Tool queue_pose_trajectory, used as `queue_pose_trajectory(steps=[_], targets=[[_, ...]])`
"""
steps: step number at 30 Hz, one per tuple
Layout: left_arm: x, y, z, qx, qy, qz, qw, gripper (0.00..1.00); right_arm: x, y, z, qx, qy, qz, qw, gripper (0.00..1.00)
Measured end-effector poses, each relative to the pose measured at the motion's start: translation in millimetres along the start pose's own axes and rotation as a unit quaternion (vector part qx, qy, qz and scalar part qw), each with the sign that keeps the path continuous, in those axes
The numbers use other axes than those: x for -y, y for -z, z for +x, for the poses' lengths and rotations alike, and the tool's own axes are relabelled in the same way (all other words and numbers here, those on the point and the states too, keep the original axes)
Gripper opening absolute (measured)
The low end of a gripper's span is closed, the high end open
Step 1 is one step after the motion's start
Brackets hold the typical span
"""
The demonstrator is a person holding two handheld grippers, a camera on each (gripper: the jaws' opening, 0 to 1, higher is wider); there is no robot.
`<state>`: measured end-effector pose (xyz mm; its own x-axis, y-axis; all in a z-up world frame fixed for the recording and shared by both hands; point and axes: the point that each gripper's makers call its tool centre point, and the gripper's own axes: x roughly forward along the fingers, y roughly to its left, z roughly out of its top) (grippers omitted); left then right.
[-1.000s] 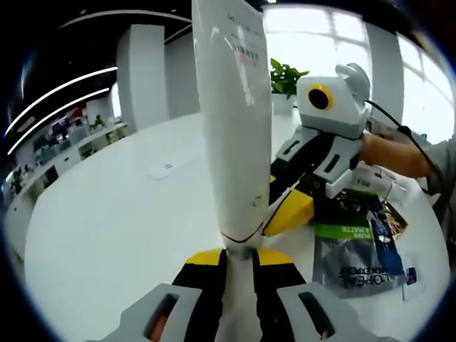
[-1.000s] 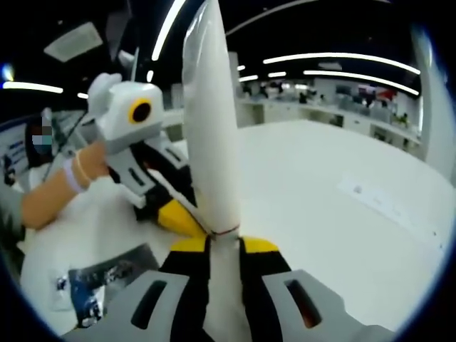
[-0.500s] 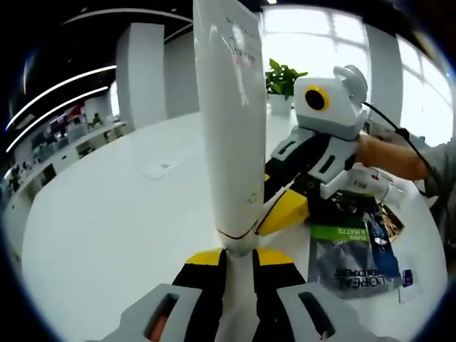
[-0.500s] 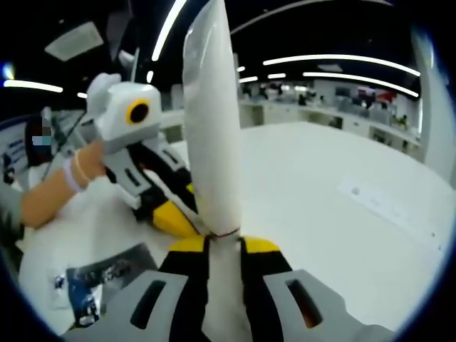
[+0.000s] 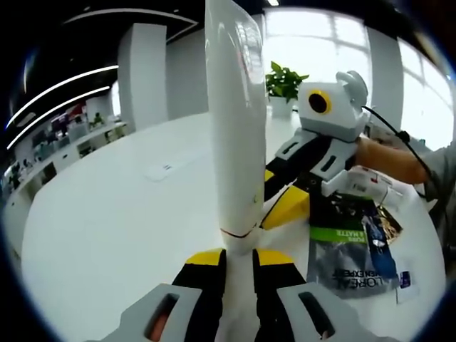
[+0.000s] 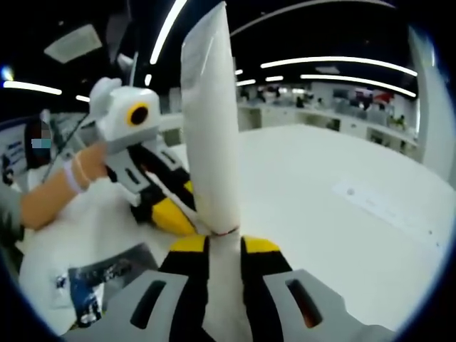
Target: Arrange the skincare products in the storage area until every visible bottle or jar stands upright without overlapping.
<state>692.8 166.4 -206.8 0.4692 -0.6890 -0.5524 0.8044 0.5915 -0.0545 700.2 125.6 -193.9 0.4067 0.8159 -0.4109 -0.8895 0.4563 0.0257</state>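
Note:
A tall white tube point(image 5: 235, 128) stands upright, cap down, on the white table point(image 5: 107, 228). In the left gripper view its cap sits between the jaws of my left gripper point(image 5: 240, 260), which look shut on it. From the right, my right gripper point(image 5: 285, 206) reaches in with a yellow tip against the tube's base. In the right gripper view the same tube point(image 6: 210, 128) rises from my right gripper point(image 6: 226, 246), shut on the cap. The left gripper point(image 6: 174, 216) comes in from the left there, its tips just short of the tube.
Flat grey-green sachets point(image 5: 349, 249) lie on the table behind the right gripper, also seen as sachets point(image 6: 100, 281) at lower left. A white bottle point(image 5: 370, 184) lies by a person's hand point(image 5: 388, 157). A potted plant point(image 5: 283, 78) stands at the back.
In the left gripper view the tube has turned about its long axis and now shows a narrower side. The right gripper shifted slightly. Both grippers stay at the tube's cap.

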Motion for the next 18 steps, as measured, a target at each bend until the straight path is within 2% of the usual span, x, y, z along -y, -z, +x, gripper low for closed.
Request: queue_pose_trajectory(steps=[4, 7, 9, 11, 15, 18], targets=[[-3.5, -7.6, -17, 0.018, -0.007, -0.001, 0.9998, 0.15, 4, -3.2, -22, 0.028, 0.011, 0.011, 0.9995, 0.15], [-9.8, -24.8, -34, 0.065, -0.007, -0.025, 0.9975, 0.15, 10, -18.4, -46, 0.091, 0.013, 0.037, 0.9951, 0.14], [-10.0, -34.9, -45, 0.095, 0.002, -0.055, 0.9939, 0.16, 12, -30.0, -67, 0.132, 0.005, 0.055, 0.9898, 0.14], [-8.0, -40.8, -53, 0.113, 0.016, -0.076, 0.9906, 0.17, 8, -40.9, -90, 0.171, -0.015, 0.062, 0.9833, 0.17], [-0.7, -45.8, -71, 0.132, 0.021, -0.074, 0.9883, 0.22, 8, -52.7, -137, 0.232, -0.022, 0.072, 0.9698, 0.24], [0.1, -54.4, -83, 0.148, 0.009, -0.067, 0.9867, 0.25, 18, -58.4, -170, 0.271, 0.002, 0.069, 0.9601, 0.33]])
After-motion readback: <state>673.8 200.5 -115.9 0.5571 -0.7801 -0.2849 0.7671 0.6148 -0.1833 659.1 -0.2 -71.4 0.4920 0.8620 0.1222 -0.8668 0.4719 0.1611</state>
